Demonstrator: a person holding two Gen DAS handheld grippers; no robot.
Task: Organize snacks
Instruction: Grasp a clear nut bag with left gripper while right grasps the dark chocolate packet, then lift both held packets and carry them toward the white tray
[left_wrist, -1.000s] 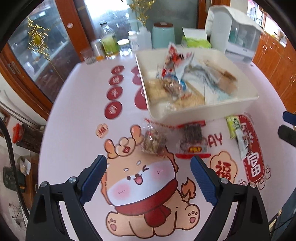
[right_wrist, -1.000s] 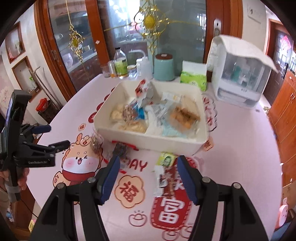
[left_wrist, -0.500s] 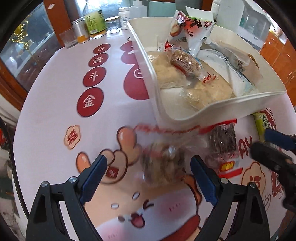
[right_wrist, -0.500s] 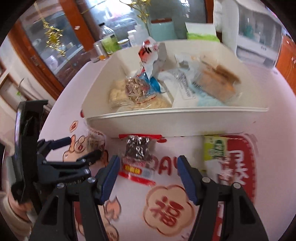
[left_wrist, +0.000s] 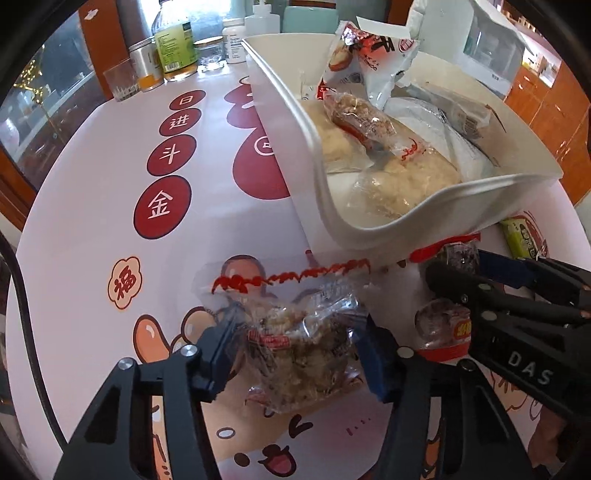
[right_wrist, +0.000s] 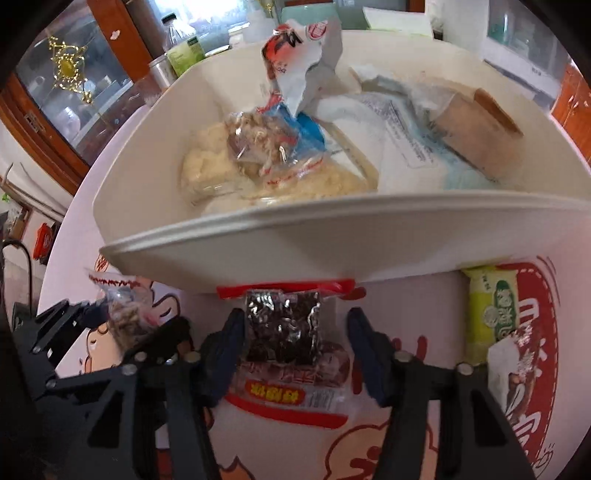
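A pink worktop (left_wrist: 92, 229) printed with red characters and a cartoon dog carries a white plastic bin (left_wrist: 332, 199) full of wrapped snacks. In the left wrist view, the left tool (left_wrist: 295, 350) is closing, its blue pads pinching a clear red-edged packet of pale nutty snack (left_wrist: 295, 332) lying just before the bin. In the right wrist view, the right tool (right_wrist: 293, 350) is closing around a dark crinkled snack in a red-and-clear wrapper (right_wrist: 282, 332) at the bin's front wall; its left pad touches, the right looks apart. A green packet (right_wrist: 491, 306) lies nearby.
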